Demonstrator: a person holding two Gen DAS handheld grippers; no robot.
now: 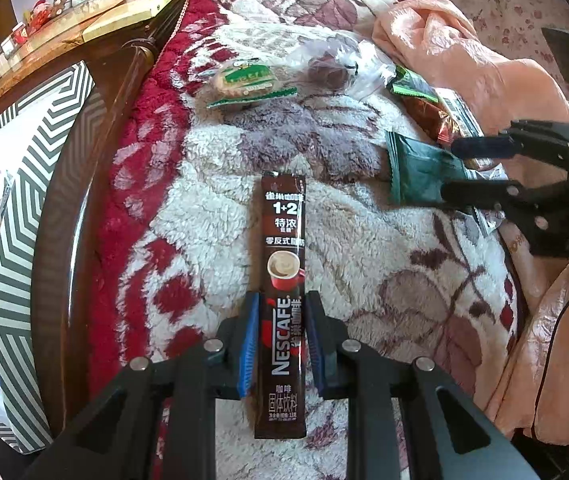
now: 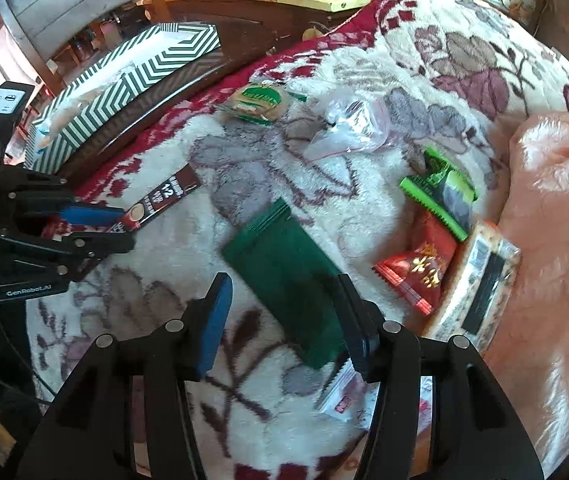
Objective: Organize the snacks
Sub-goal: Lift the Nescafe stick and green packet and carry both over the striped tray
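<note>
Left wrist view: we hold two grippers over a fleecy floral blanket strewn with snacks, a zigzag-striped green-and-white box standing beyond its red border on the dark wooden edge. A peach cloth lies bunched along the blanket's far side. Our left gripper has its blue pads clamped on the lower part of a brown Nescafé coffee stick, whose upper end points away across the fleece. Our right gripper stands with its jaws partly apart astride a dark green sachet; the sachet lies flat between them, and the right wrist view shows a clear gap at the left pad. Just beside the sachet sit a red wrapped sweet, a green-and-black packet and a long clear-wrapped bar. Farther off rest a crumpled clear bag and a round biscuit in green wrapping.
</note>
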